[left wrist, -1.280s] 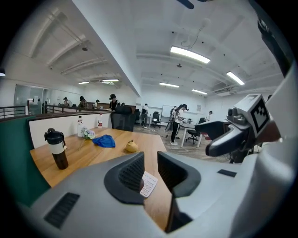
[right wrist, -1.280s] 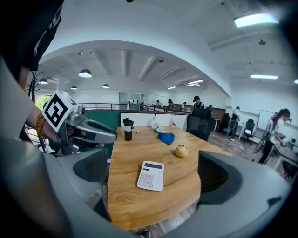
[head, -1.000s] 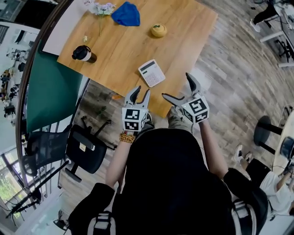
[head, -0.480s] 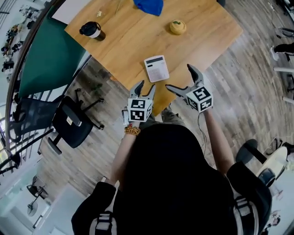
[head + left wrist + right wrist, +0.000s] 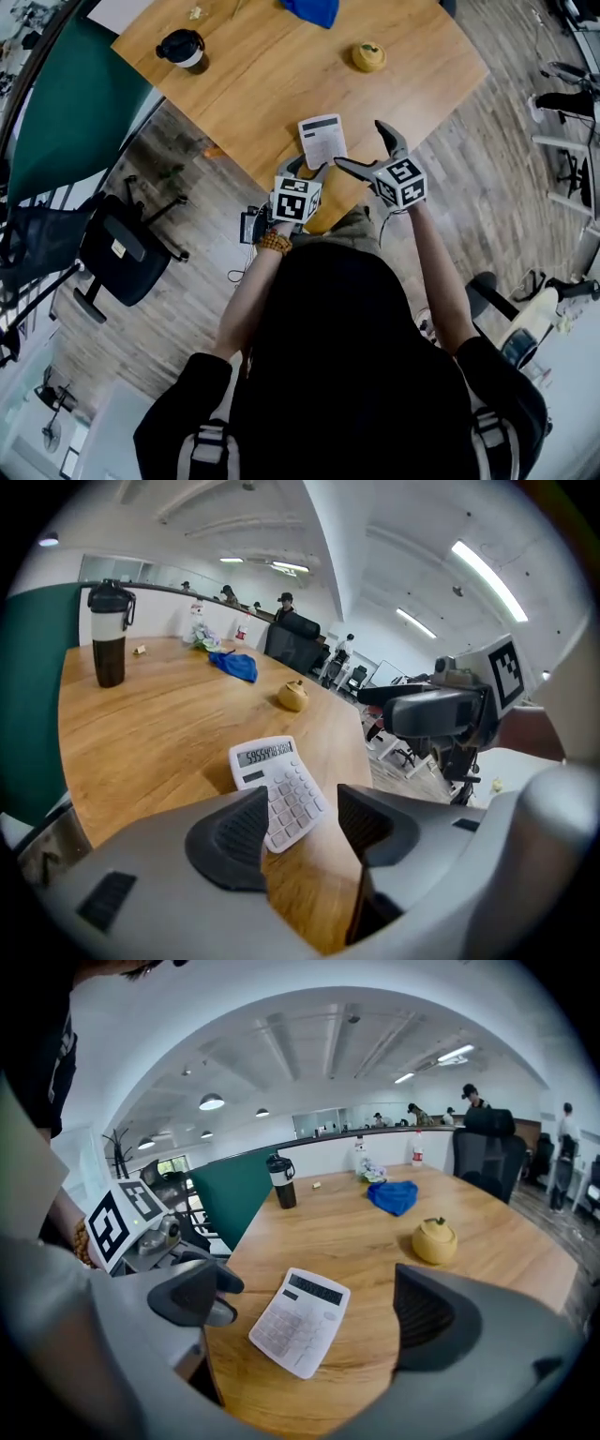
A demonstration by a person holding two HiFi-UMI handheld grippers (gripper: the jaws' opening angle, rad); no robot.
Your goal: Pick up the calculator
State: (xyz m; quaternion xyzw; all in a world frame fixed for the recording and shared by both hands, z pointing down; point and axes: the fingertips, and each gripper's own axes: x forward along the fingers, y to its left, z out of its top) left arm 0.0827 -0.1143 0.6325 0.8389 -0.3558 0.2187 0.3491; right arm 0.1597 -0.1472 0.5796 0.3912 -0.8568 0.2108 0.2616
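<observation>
The calculator (image 5: 322,141) lies flat on the counter (image 5: 272,84), near its 6 o'clock edge. The left claw (image 5: 304,169), at the calculator's 7 o'clock, has just been opening and grips nothing. The right claw (image 5: 360,144), at 3 o'clock, gapes wide and empty.

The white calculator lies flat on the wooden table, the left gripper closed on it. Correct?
No. The left gripper view shows the left gripper open: its jaws have just been opening, and the white calculator lies flat on the wooden table beyond them, not gripped.
</observation>
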